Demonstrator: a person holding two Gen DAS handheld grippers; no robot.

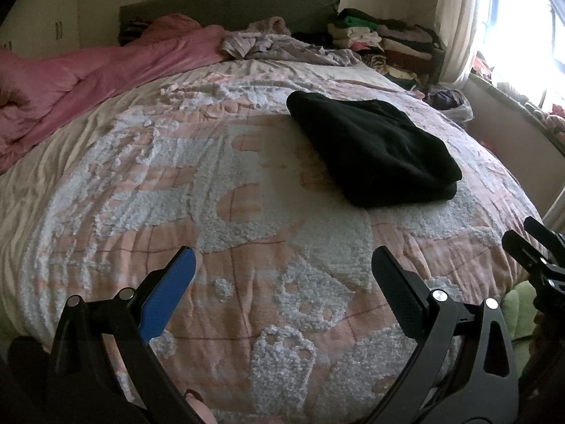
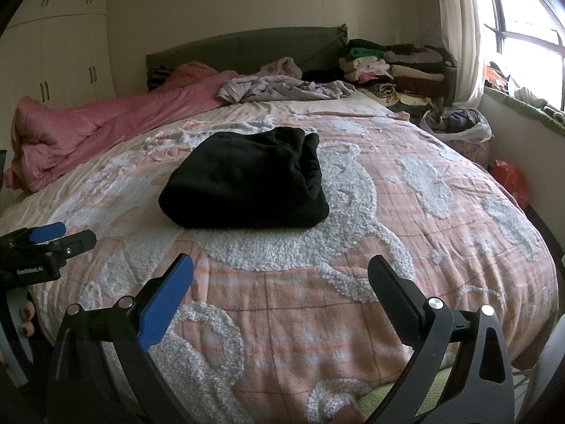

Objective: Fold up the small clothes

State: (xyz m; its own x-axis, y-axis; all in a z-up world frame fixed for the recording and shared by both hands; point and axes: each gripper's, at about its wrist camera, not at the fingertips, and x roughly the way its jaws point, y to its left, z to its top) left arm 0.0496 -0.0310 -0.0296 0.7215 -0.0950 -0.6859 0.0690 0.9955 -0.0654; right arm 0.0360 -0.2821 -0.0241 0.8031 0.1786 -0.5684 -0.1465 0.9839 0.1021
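Ahead of both grippers, on the pink-and-white bedspread (image 2: 406, 212), lies the black garment (image 2: 247, 183), folded into a thick rectangle. From the left gripper (image 1: 282, 275) it sits fwd and to the right of the finger line, well apart from the tips; from the right gripper (image 2: 280, 279) it sits fwd and slightly left, also apart. L gripper: fingers spread wide, nothing btwn them, hovering over bare bedspread. R gripper: same, jaws wide apart, empty. Blue pad on the left finger (image 2: 166, 307), black pad on the other, on both tools. Beyond the garment, further fwd: pink duvet (image 2: 106, 123) bunched to the left, rumpled lilac clothes (image 2: 279, 88) by the headboard, stack of folded clothes (image 2: 392, 67) fwd-right near the window.
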